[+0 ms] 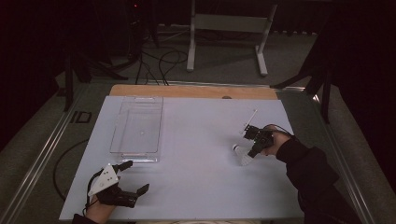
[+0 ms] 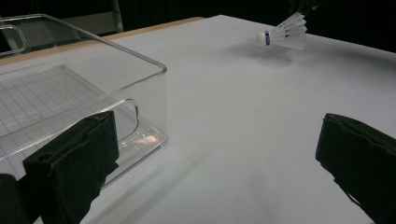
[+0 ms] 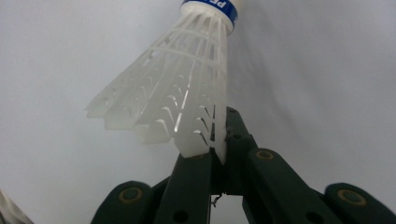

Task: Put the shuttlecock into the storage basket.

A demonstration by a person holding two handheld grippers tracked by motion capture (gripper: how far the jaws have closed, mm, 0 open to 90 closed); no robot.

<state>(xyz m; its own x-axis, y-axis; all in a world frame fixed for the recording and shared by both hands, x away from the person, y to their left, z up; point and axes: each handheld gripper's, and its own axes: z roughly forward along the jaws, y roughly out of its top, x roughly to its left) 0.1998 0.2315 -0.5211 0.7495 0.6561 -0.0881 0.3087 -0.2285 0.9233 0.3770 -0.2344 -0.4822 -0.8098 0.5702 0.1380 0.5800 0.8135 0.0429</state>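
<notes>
While right tool [image 3: 219, 154] pinches shuttlecock [image 3: 177, 93] by skirt edge, lower right of frame, for carrying, left tool [image 1: 133, 176] waits spread beside clear bin [image 1: 137, 128], lower left, on worktop [image 1: 201, 177].

A clear plastic bin [image 1: 137, 128] sits on the white bench [image 1: 196, 158] toward its far left corner — its floor ribbed in a fine grid. A thin white stick [image 1: 251, 119] lies near the far right edge. Beyond, cables [image 1: 161, 63] trail across grey carpet — beside a white frame [image 1: 229, 23].
</notes>
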